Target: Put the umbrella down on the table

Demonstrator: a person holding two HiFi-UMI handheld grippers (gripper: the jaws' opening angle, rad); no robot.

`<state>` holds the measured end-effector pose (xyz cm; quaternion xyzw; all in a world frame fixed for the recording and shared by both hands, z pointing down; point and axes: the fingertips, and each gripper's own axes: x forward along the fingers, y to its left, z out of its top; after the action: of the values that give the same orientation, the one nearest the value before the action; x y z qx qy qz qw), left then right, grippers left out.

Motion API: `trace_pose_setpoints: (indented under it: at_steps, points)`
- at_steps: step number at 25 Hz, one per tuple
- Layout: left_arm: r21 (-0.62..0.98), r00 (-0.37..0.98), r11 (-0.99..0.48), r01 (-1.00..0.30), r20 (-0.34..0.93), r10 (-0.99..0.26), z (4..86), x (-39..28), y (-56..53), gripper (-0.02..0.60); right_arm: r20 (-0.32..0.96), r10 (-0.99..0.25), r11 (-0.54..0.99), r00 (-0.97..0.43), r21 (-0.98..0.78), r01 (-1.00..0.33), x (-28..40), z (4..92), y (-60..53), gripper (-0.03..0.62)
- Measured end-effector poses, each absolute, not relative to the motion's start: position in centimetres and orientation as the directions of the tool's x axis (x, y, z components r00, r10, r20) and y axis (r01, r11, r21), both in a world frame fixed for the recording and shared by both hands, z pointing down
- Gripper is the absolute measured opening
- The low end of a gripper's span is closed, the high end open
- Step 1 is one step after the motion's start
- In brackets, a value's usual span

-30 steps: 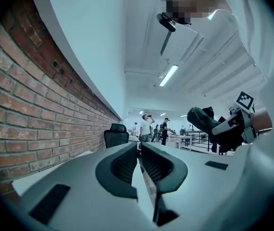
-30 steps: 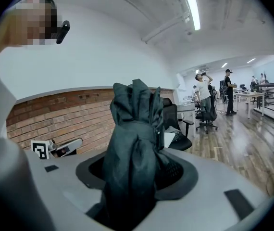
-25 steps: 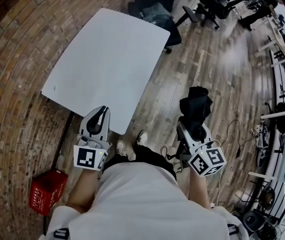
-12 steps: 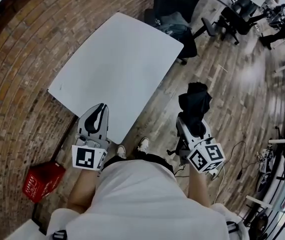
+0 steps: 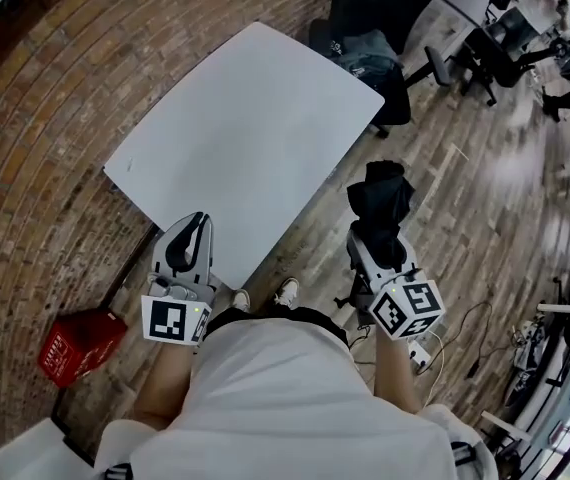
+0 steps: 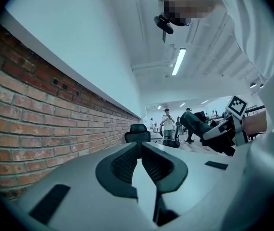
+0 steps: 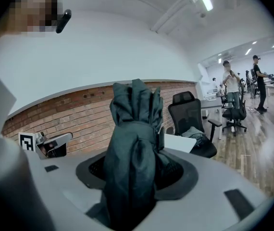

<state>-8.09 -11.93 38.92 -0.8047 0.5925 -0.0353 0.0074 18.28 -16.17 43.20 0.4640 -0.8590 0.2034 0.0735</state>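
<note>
- The right gripper (image 5: 377, 236) reaches forward from the person's right forearm, tipped slightly below level. Its marker cube (image 5: 408, 310) sits nearest the body.
- In the right gripper view the jaws stand partly spread and pinch a folded black umbrella (image 7: 132, 134). The bundled fabric fills the gap between them and rises past the right gripper's (image 7: 136, 163) tips.
- In the head view the umbrella (image 5: 377, 196) hangs over the wooden floor (image 5: 465, 198), just right of the near right edge of the white table (image 5: 255, 118). It is apart from the table and rests on nothing.
- The left gripper (image 5: 193, 230) is held out level from the bare left forearm, pointing at the table's near corner. Its marker cube (image 5: 177, 320) is close to the white shirt (image 5: 285, 398).
- In the left gripper view the left gripper's (image 6: 140, 146) jaws are pressed together at the tips, and nothing is between them.
- That view also catches the umbrella (image 6: 197, 123) off to the right, in the other gripper.
- The person's shoes (image 5: 287, 291) stand on the floor between the two grippers, near the table's near edge.
- A brick wall (image 5: 25, 168) runs along the left of the table, and a red box (image 5: 77, 343) lies at its foot on the near left.
- A black office chair (image 5: 365, 48) with clothing draped on it stands at the table's far right corner.
</note>
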Motion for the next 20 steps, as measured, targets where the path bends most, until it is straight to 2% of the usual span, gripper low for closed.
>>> trace_pose_setpoints:
  at_steps: [8, 20]
  points:
    - [-0.059, 0.294, -0.296, -0.953, 0.047, -0.955, 38.8, -7.7, -12.2, 0.046, 0.316, -0.722, 0.585, -0.616, -0.197, -0.787, 15.0, 44.4, -21.2, 0.249]
    - [-0.063, 0.221, -0.224, -0.972, 0.053, -0.974, 38.5, -8.7, -10.9, 0.046, 0.45, -0.601, 0.665, -0.66, -0.177, -0.726, 8.1, 50.6, -30.4, 0.249]
